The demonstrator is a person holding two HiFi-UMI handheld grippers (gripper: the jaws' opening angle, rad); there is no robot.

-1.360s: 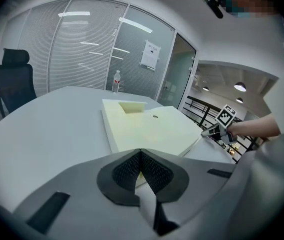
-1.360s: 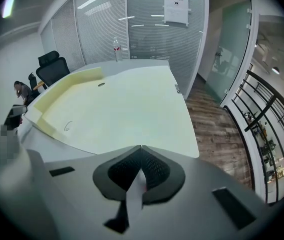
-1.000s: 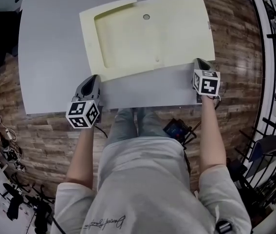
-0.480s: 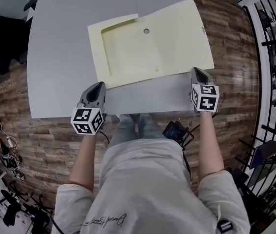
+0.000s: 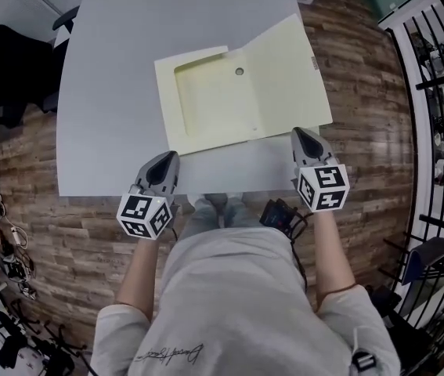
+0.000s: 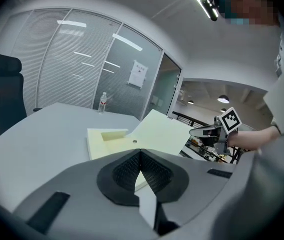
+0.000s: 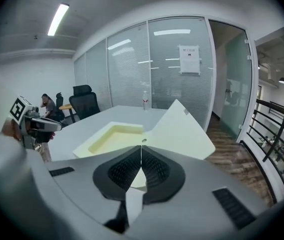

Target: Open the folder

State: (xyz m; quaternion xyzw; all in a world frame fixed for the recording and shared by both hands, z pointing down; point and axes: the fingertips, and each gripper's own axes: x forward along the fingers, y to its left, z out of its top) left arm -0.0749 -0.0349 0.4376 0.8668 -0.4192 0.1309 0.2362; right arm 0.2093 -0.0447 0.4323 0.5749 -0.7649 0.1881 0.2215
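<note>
Plainly, left tool [image 5: 167,157] and right tool [image 5: 300,132] are closed on nothing.

Nothing here can be read as a word or a number. At six o'clock in the head view a line of cursive script [image 5: 168,357] runs across the shirt [image 5: 229,304], too small and slanted to make out. At one o'clock a small label [image 5: 313,63] sits on the folder [image 5: 237,92] near its flap edge, illegible. At twelve o'clock in the left gripper view a white sheet [image 6: 139,75] hangs on the glass wall [image 6: 81,79], its print a smudge. The left cube [image 5: 142,215] at eight o'clock and the right cube [image 5: 323,188] at four carry square black-and-white markers, not letters.
</note>
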